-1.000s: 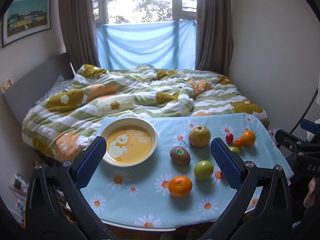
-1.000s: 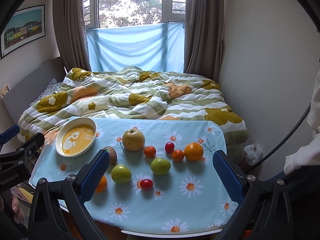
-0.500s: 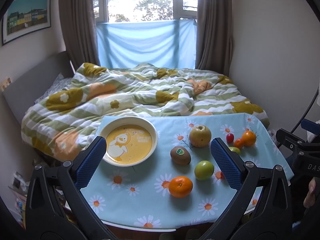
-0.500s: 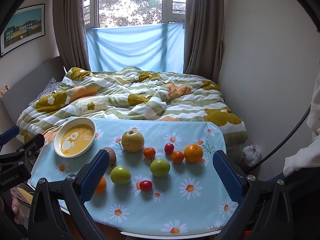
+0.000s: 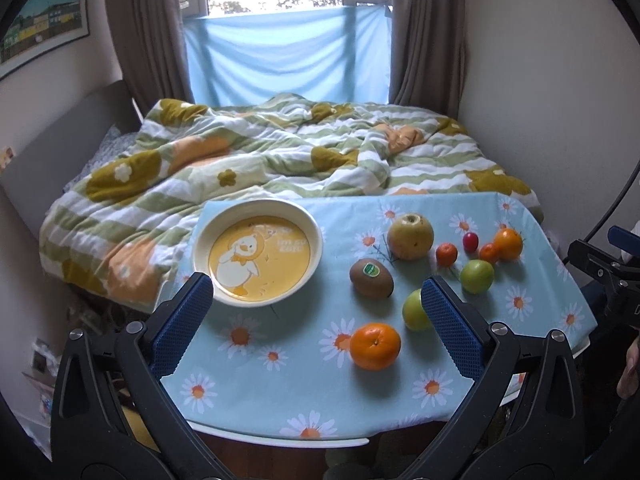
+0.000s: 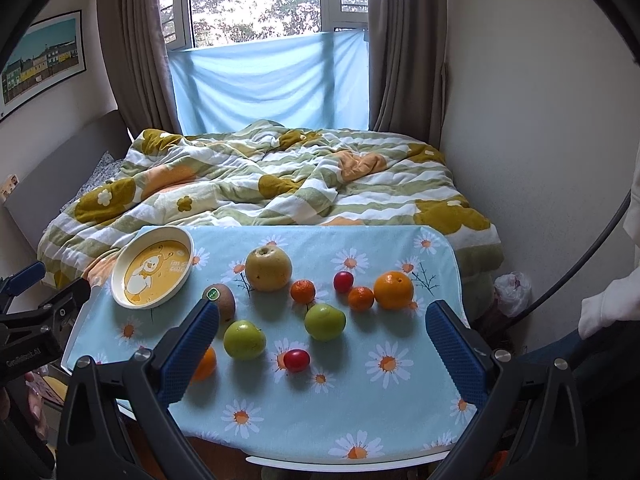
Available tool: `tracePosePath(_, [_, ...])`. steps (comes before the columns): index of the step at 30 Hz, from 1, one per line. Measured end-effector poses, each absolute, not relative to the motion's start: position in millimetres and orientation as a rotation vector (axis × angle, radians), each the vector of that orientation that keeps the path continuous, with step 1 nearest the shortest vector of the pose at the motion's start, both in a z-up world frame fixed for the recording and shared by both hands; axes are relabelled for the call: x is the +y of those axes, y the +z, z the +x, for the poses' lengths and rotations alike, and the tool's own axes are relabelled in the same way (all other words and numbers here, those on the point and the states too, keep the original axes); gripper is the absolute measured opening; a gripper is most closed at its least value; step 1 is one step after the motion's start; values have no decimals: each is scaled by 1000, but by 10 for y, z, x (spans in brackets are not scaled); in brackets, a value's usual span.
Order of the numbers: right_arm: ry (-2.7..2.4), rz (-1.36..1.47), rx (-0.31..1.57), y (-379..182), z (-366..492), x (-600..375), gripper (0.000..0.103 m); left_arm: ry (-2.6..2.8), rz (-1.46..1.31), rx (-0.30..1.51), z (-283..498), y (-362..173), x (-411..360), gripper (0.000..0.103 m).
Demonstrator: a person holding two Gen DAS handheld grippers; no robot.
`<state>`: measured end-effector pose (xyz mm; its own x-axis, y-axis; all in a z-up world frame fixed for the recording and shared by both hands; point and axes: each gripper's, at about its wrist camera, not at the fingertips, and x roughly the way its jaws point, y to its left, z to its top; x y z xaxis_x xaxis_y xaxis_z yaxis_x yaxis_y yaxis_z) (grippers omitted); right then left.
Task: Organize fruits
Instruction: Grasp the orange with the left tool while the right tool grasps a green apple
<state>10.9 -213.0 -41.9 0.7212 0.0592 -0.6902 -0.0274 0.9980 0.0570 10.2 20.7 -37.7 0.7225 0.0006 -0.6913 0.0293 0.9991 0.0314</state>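
Bedroom w/ a bed [image 6: 280, 184] under a striped flower quilt, curtained window behind; in front, a tabletop [image 6: 400, 412] w/ a blue daisy cloth. Far left on it: cream plate [image 6: 120, 264] w/ a duck print, nothing in it. Fruits lie loose to its right: yellow pear [image 6: 268, 269], kiwi [image 6: 222, 299] w/ sticker just beside it, two green apples [image 6: 244, 339] [image 6: 325, 321], big orange [image 6: 393, 290], two small tangerines [image 6: 303, 291] [image 6: 361, 298], two red cherry-size fruits [image 6: 343, 281] [image 6: 296, 360], plus another orange [image 5: 375, 346] near the front edge. Left tool [image 5: 318, 316] hangs above the near-left side, jaws wide apart, gripping nothing. Right tool [image 6: 322, 346] likewise spread wide & empty, over the front edge; none of the fruit touched.
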Motion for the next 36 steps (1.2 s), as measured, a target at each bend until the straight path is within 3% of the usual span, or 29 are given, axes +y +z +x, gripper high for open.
tracePosePath(15, [161, 3, 895, -1359, 436, -2419, 103, -45, -32, 997, 216, -1461, -94, 103])
tracePosePath(28, [290, -6, 959, -1856, 936, -2488, 103, 52, -92, 1065, 410, -2045, -372, 103])
tracePosePath(31, [316, -7, 965, -1914, 1038, -2455, 102, 64, -106, 1086, 477, -2137, -383, 92])
tracePosePath(33, [334, -12, 978, -1979, 1124, -2419, 95, 67, -120, 1096, 508, -2180, -380, 80])
tracePosePath(36, [354, -10, 994, -2043, 1196, -2374, 91, 76, -120, 1100, 530, -2212, -382, 71])
